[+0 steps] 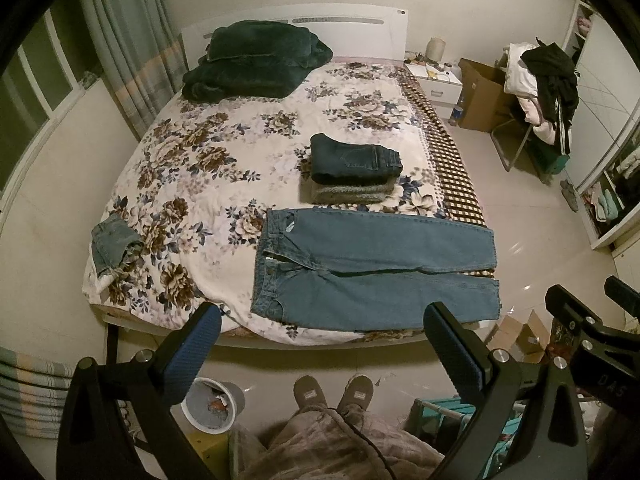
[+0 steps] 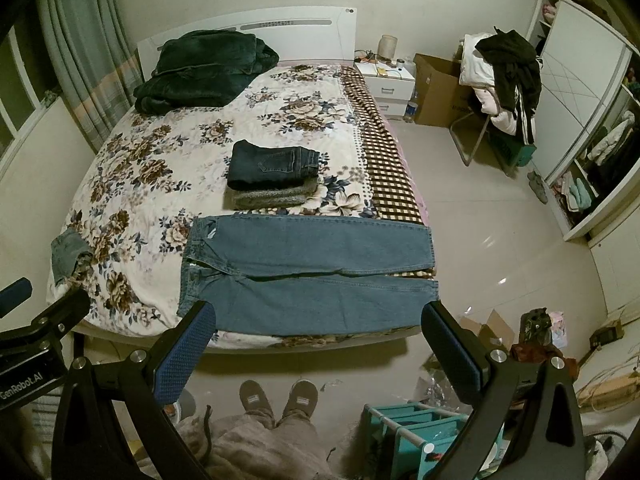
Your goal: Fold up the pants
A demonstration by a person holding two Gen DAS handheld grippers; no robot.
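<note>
A pair of light blue jeans [image 1: 372, 268] lies flat across the near edge of the bed, waistband to the left, legs running right; it also shows in the right wrist view [image 2: 308, 272]. My left gripper [image 1: 322, 322] is open and empty, held high above the floor just short of the bed edge. My right gripper [image 2: 318, 322] is open and empty at the same height, beside the left one. Both hover in front of the jeans without touching them.
A stack of folded dark jeans on grey knitwear [image 1: 354, 170] sits behind the jeans. Denim shorts [image 1: 112, 244] lie at the bed's left edge. A dark green blanket [image 1: 256, 58] is by the headboard. A bin [image 1: 212, 404], cardboard boxes [image 1: 516, 336] and a teal rack [image 2: 416, 428] stand on the floor.
</note>
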